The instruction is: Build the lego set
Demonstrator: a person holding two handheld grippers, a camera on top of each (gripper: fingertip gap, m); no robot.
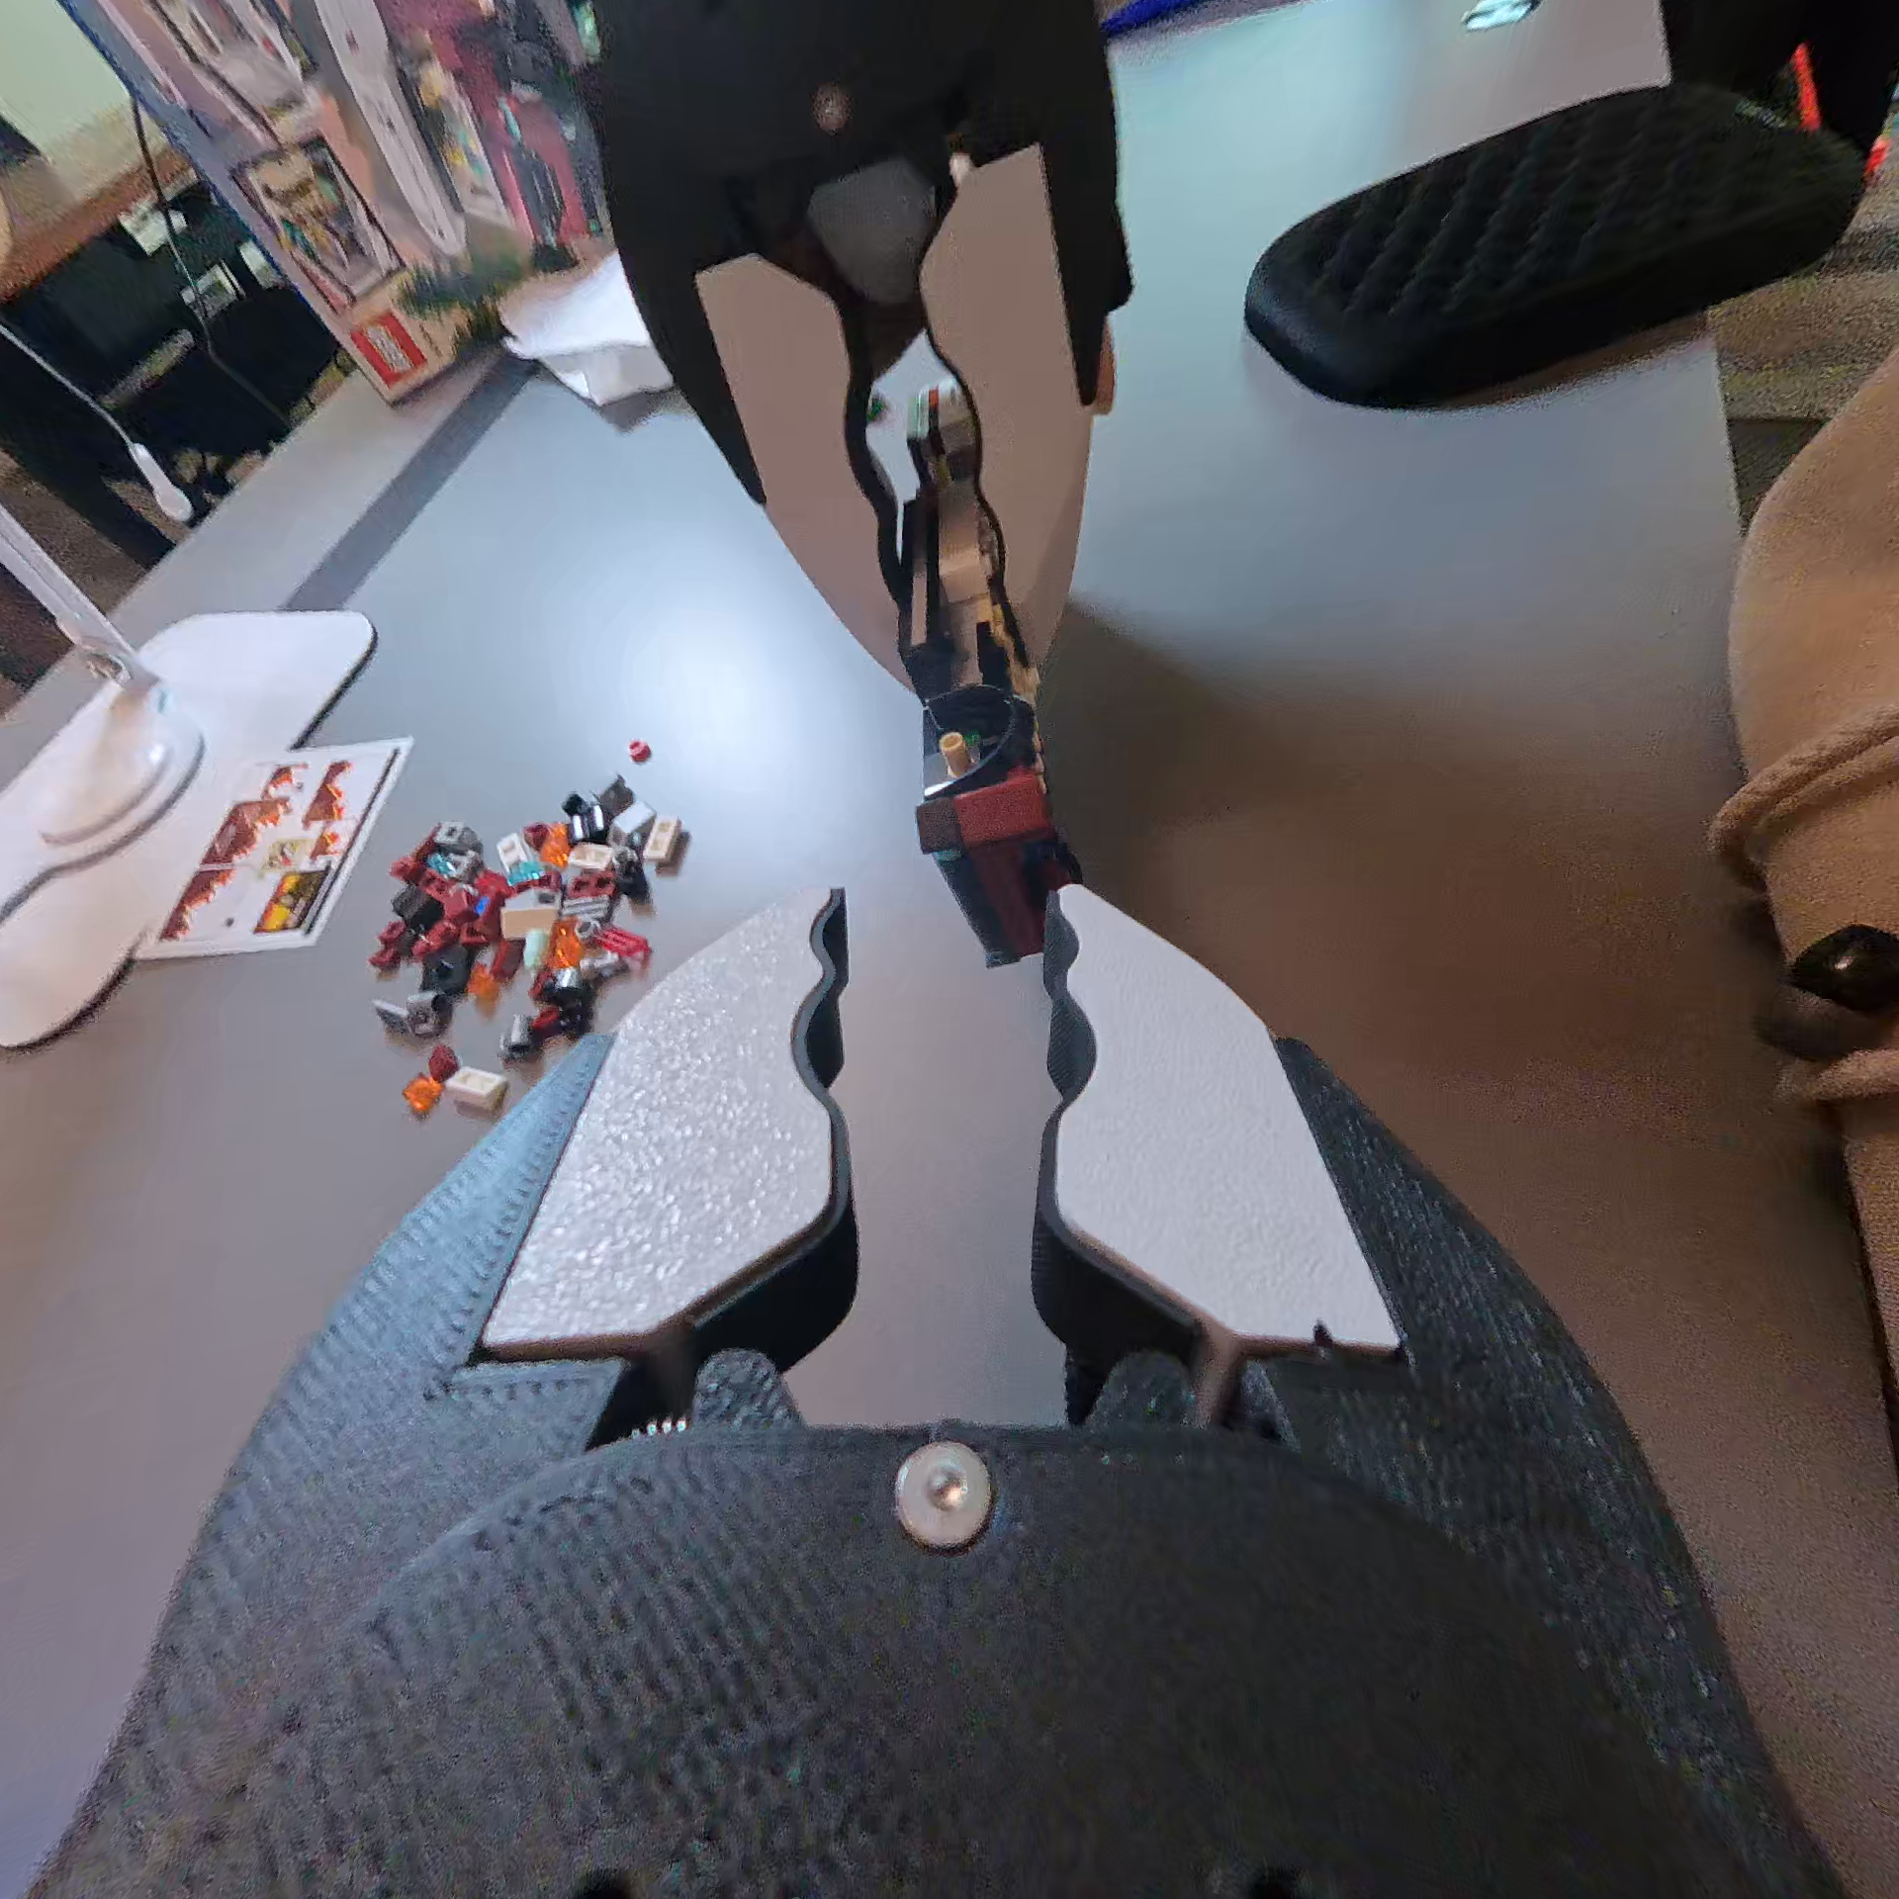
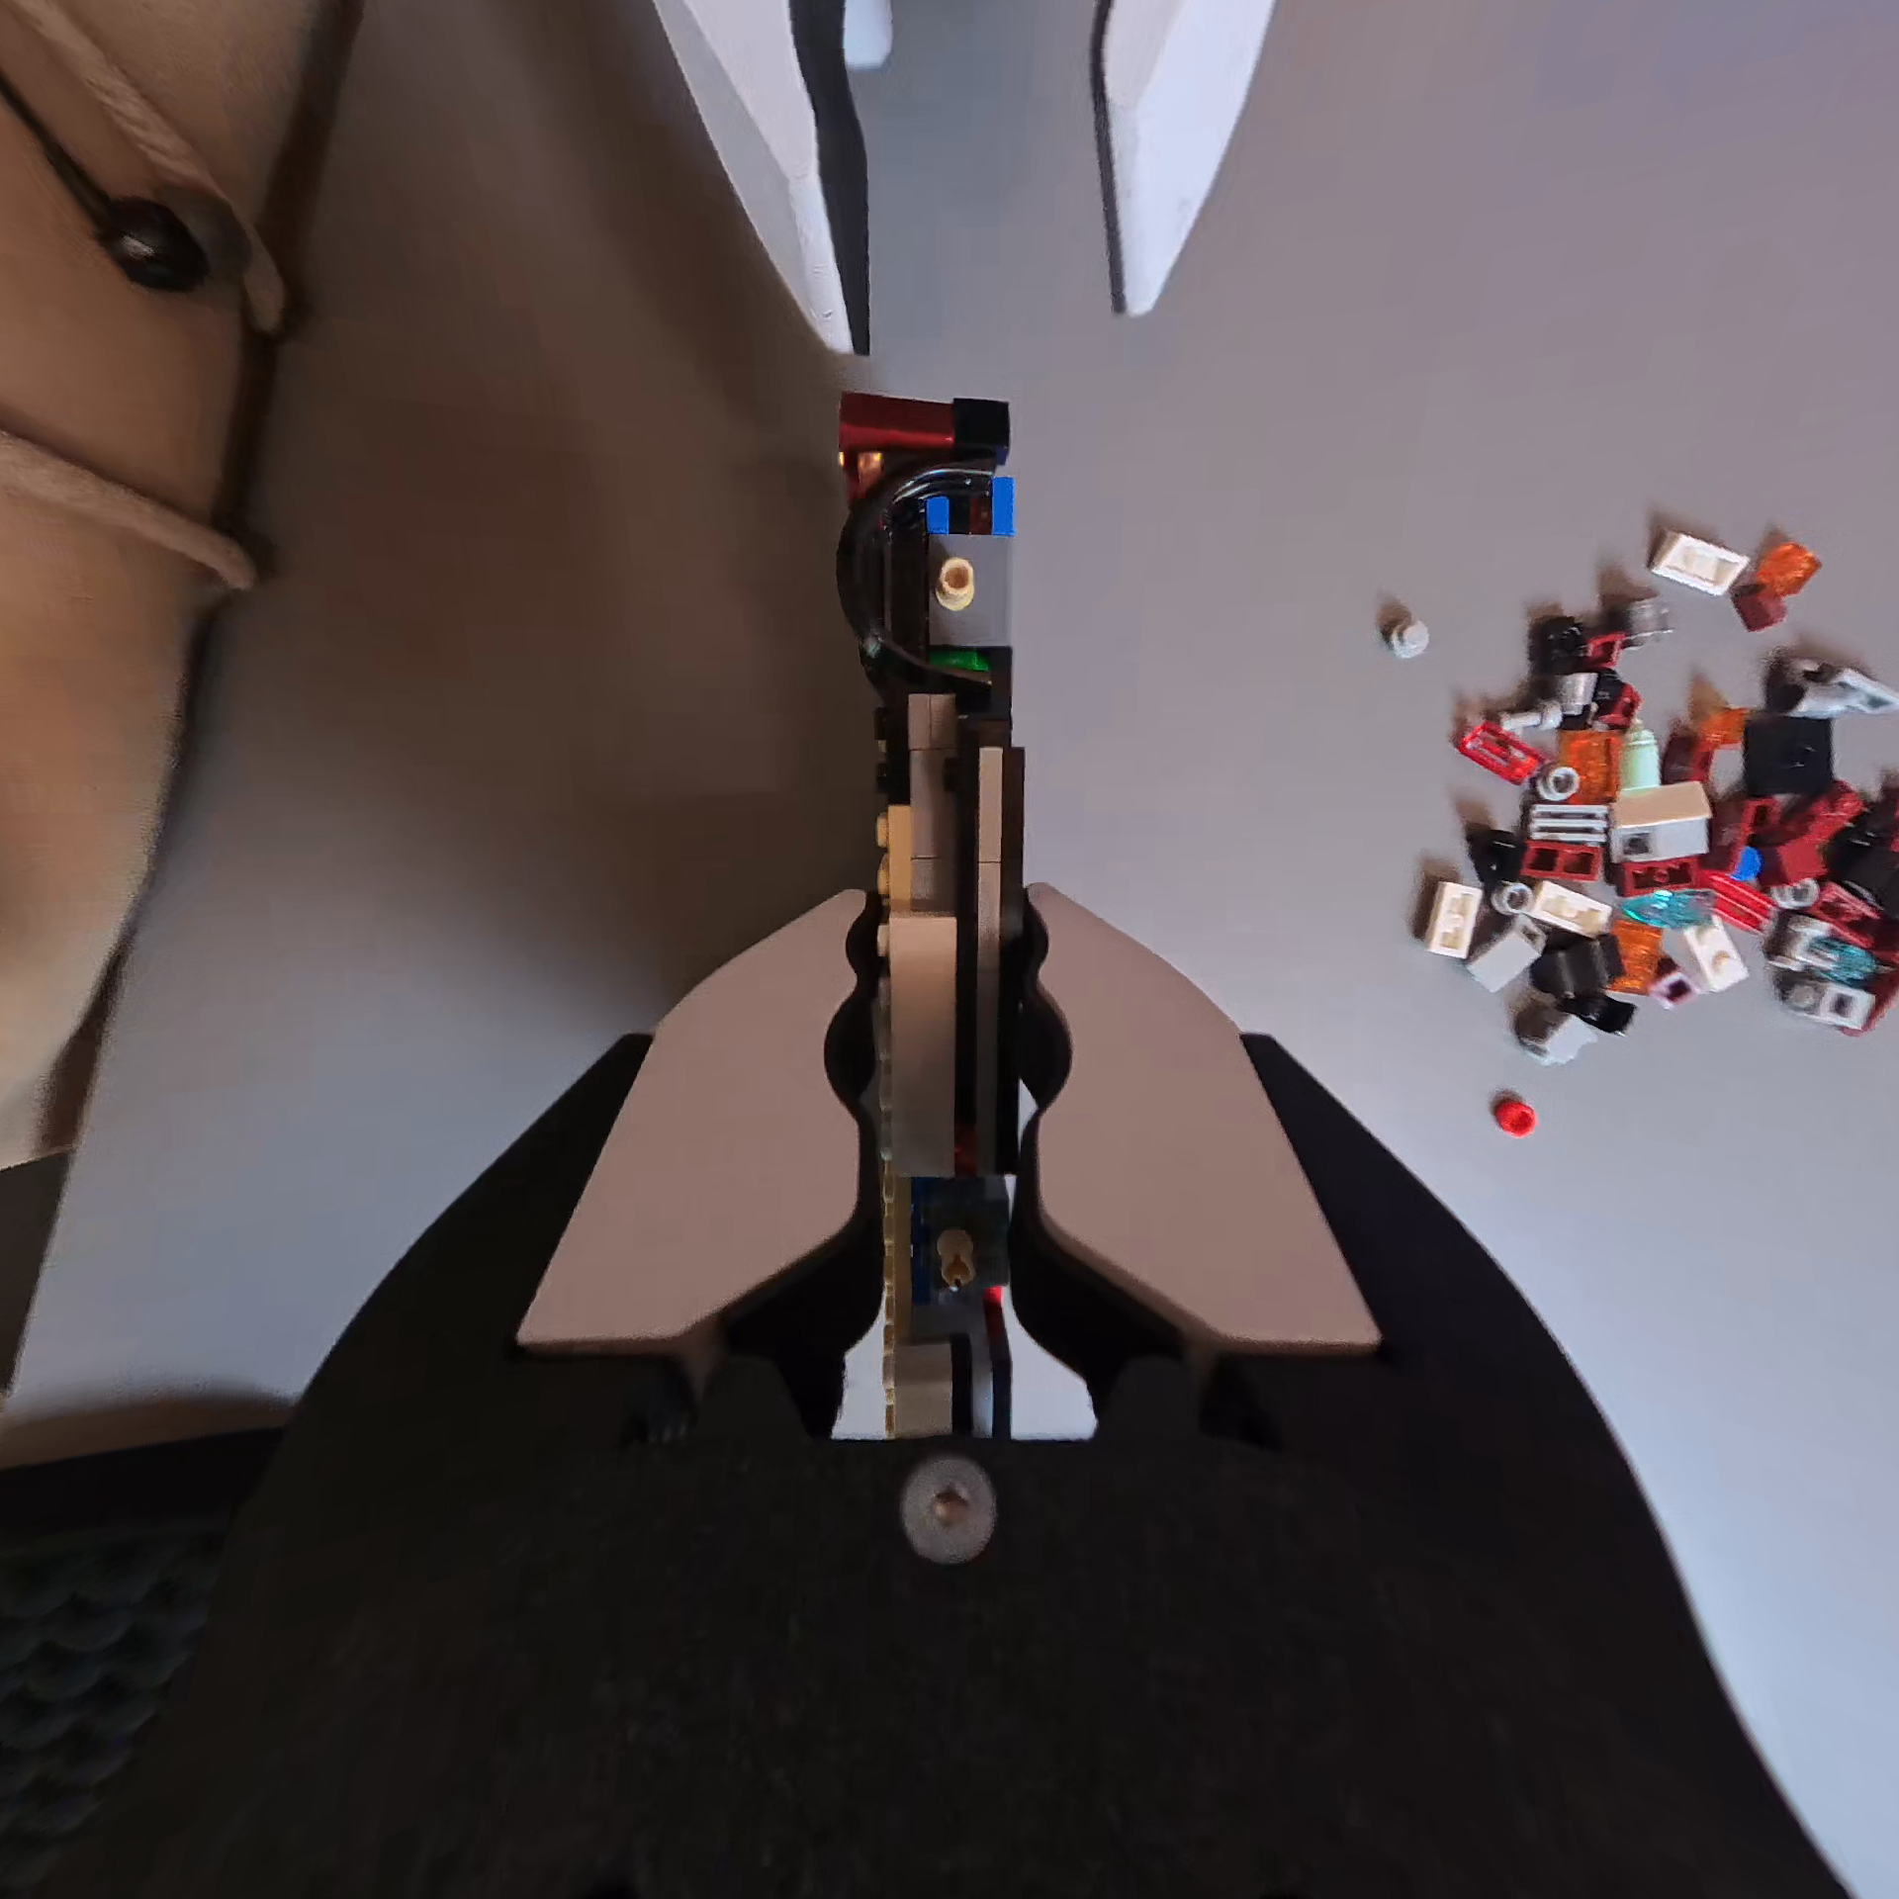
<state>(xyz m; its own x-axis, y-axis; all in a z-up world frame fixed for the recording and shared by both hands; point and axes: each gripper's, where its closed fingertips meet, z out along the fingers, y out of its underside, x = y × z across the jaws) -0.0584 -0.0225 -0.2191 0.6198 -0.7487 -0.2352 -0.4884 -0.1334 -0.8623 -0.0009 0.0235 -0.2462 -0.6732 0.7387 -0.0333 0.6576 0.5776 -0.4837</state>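
Starting at far left of the left wrist view: white lamp base (image 1: 154, 740) w/ an instruction sheet (image 1: 272, 848) beside it, then a pile of loose bricks (image 1: 514, 915) on the grey table (image 1: 1336, 822), one small red stud (image 1: 640, 750) apart, above the pile. Lower centre, left gripper (image 1: 945, 915) is released, jaws apart w/ only tabletop between them; its right fingertip (image 1: 1069, 935) is just beside the dark red end of the brick build (image 1: 992, 853). Top centre, right gripper (image 1: 930, 493) is clenched on the build's other end. In the right wrist view, the build (image 2: 945, 822) runs up the frame's centre, pads (image 2: 1038, 976) pressed on both sides; brick pile (image 2: 1685, 812) at right edge; tan sleeve (image 2: 92, 411) upper left.
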